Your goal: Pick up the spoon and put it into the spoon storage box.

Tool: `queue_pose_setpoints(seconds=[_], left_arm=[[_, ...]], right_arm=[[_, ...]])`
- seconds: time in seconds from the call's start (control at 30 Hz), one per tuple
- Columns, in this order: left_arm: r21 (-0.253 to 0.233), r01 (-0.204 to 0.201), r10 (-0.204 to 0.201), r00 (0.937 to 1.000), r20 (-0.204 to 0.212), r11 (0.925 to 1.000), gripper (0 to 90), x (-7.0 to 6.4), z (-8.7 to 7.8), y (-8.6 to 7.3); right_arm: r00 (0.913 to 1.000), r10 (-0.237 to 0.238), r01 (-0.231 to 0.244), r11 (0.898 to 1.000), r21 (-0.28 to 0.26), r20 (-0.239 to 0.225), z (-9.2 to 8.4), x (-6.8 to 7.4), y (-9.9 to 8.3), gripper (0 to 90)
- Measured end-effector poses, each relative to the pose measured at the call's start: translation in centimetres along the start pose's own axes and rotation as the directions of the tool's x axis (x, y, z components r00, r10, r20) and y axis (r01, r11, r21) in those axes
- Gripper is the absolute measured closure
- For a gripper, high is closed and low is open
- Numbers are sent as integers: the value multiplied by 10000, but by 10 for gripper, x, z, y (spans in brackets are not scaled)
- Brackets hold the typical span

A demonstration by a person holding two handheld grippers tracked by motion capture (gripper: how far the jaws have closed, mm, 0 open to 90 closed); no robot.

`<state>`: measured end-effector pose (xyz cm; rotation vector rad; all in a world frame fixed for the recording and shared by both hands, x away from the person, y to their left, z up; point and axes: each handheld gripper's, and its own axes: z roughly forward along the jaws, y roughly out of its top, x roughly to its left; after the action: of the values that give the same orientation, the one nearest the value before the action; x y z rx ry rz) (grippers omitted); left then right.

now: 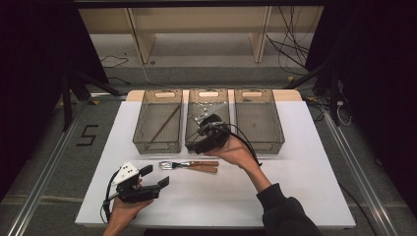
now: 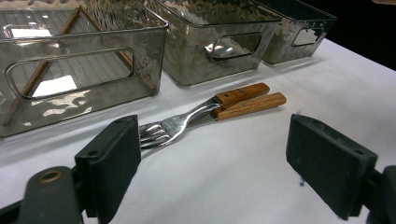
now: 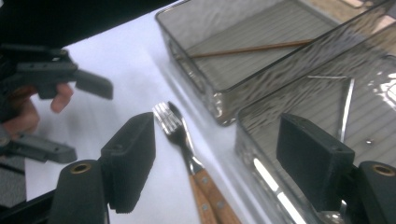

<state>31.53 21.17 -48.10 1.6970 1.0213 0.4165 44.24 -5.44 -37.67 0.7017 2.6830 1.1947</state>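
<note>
Sorting cutlery into bins: right tool (image 1: 202, 142) gaping empty at the middle bin (image 3: 299, 100), two wood-handled forks (image 1: 189, 166) just beneath on the worktop (image 1: 295, 187). Left tool (image 1: 152, 177) open, forks ahead. Next, probably: descending to pinch one handle.

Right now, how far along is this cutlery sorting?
Partly done, it seems: chopsticks lie in the left bin, metal pieces in the middle bin. The right gripper is open, holding nothing, at that bin's front. Left: two wooden-handled forks on the table; the left gripper is open beside them.
</note>
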Motion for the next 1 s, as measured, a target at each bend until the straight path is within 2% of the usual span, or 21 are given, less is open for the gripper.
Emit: queue_pose_setpoints(seconds=[0.07,0.23,0.4,0.57,0.7,1.0], left_arm=[[-6,-9,9,10000,1,10000,176,0,0,0],[-14,-2,2,10000,3,10000,176,0,0,0],[4,-5,5,10000,12,10000,176,0,0,0],[14,-1,1,10000,17,10000,176,0,0,0],[9,-19,19,10000,12,10000,176,0,0,0],[6,-21,21,10000,43,10000,176,0,2,1]], right_arm=[[9999,-140,141,9999,77,-91,1,2,-2,291],[9995,-159,172,9987,489,-272,8,8,-8,291],[9979,-460,494,9957,778,-455,15,11,-14,291],[9970,-473,533,9936,998,-611,23,12,-18,291],[9955,-657,738,9894,1252,-675,31,15,-21,292],[9953,-607,736,9806,1819,-752,47,12,-27,310]])
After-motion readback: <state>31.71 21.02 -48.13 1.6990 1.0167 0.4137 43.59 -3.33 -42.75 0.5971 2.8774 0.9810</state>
